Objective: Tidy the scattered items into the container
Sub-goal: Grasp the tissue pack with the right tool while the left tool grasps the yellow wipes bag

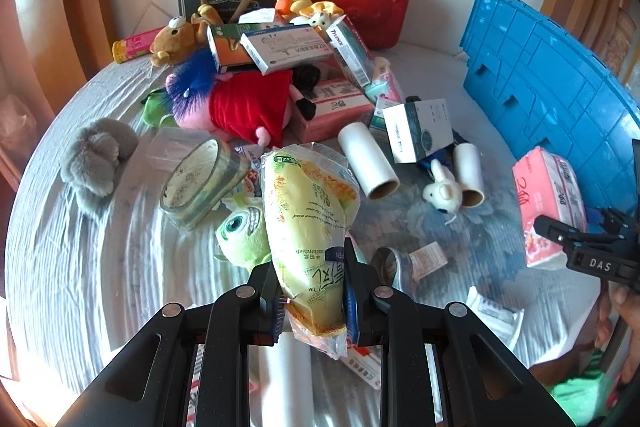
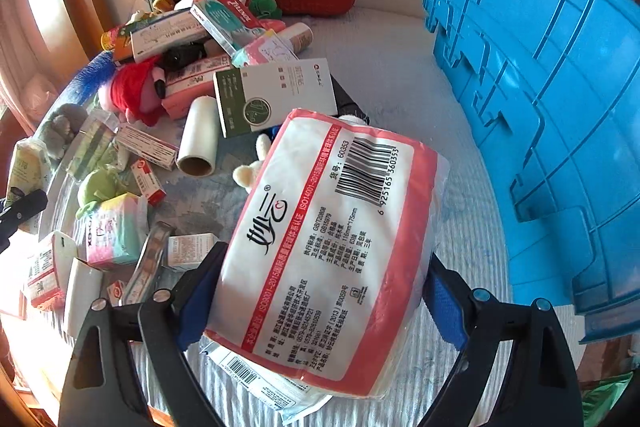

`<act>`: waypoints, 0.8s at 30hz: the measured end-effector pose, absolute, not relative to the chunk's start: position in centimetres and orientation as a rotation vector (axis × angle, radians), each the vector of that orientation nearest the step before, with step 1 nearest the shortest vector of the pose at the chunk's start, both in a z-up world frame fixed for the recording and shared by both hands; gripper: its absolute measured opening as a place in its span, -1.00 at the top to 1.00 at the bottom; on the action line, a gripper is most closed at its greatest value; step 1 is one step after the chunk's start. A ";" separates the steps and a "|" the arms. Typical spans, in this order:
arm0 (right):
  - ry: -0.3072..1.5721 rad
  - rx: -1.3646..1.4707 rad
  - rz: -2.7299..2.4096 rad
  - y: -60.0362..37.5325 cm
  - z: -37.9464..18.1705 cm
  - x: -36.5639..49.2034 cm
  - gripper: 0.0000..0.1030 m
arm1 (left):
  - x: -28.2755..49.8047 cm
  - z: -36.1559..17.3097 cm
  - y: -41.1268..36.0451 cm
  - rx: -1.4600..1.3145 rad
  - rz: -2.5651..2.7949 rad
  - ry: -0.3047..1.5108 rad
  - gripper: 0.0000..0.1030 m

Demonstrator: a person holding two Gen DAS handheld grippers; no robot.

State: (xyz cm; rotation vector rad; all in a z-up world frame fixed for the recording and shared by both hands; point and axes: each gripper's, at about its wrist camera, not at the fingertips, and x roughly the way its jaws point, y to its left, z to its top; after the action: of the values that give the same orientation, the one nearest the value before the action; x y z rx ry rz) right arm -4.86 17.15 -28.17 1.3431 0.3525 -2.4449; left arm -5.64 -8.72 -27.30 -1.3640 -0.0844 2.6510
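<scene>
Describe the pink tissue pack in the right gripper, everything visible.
The tissue pack is a soft block wrapped in clear glossy plastic, with a white printed panel framed in pink-red, black text and a barcode near its far end. It sits tilted, lifted clear of the bed, its long axis running away from the camera. The right gripper clamps it across its width, the blue pads pressing both sides. A flat white packet shows under its near end. The left wrist view shows its pink side before the blue crate.

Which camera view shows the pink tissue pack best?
The right wrist view: the pink tissue pack fills the frame between the right gripper fingers, label readable. The left wrist view shows it small at the right edge, partly hidden.
</scene>
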 end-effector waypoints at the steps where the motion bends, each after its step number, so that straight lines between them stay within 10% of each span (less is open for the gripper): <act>1: 0.350 1.329 -2.452 17.0 -27.4 -4.6 -0.74 | -5.5 -26.8 -8.8 -1.353 2.654 -0.087 0.57; 24: 0.348 1.030 -2.583 15.4 -11.8 1.7 -0.75 | -4.1 -15.4 -10.7 -1.062 2.711 -0.121 0.57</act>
State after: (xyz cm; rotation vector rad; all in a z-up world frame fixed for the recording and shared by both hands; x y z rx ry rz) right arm 1.65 15.40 -11.77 1.0300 0.3479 -2.5830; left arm -4.13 -10.74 -15.41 -1.0617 -0.1215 2.7105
